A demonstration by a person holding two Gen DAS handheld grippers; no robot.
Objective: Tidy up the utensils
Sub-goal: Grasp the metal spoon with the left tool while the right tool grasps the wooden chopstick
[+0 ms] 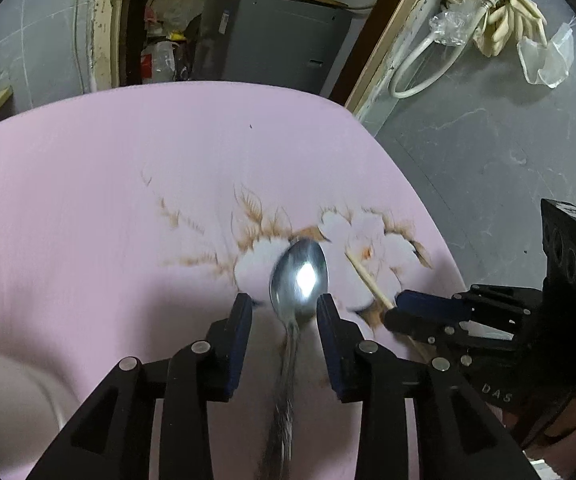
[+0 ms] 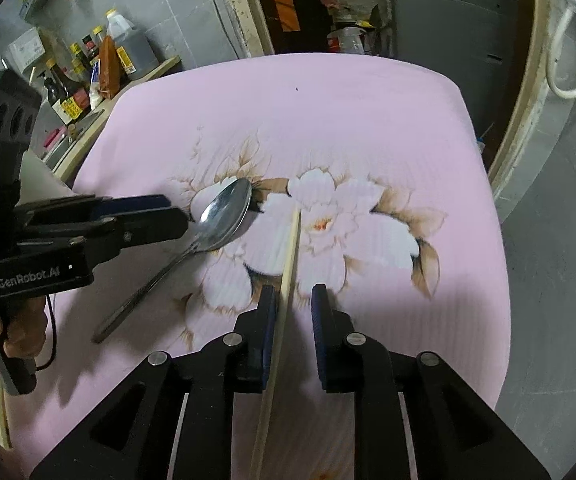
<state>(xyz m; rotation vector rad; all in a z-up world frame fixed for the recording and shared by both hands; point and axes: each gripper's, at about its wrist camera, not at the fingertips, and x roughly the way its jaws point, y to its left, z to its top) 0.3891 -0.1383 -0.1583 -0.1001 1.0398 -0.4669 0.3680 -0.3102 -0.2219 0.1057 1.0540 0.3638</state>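
Right by the left tool [image 1: 284, 306], whose jaws stand apart, lies a stiff, shiny spoon [image 1: 299, 276] on the pink worktop [image 1: 128, 184]; grab its thin handle. Farther over, the right tool [image 2: 295, 300] is apart around a light chopstick [image 2: 290, 256].

the right gripper [image 2: 294, 300] stood with its jaws apart over the near half of the pink flowered cloth [image 2: 368, 120]; a wooden chopstick [image 2: 288, 276] ran between them, against the left pad [image 2: 268, 312] and clear of the right. toward the cloth's left edge lay a metal spoon [image 2: 224, 216], bowl up, with the left gripper [image 2: 176, 216] just beside its bowl.
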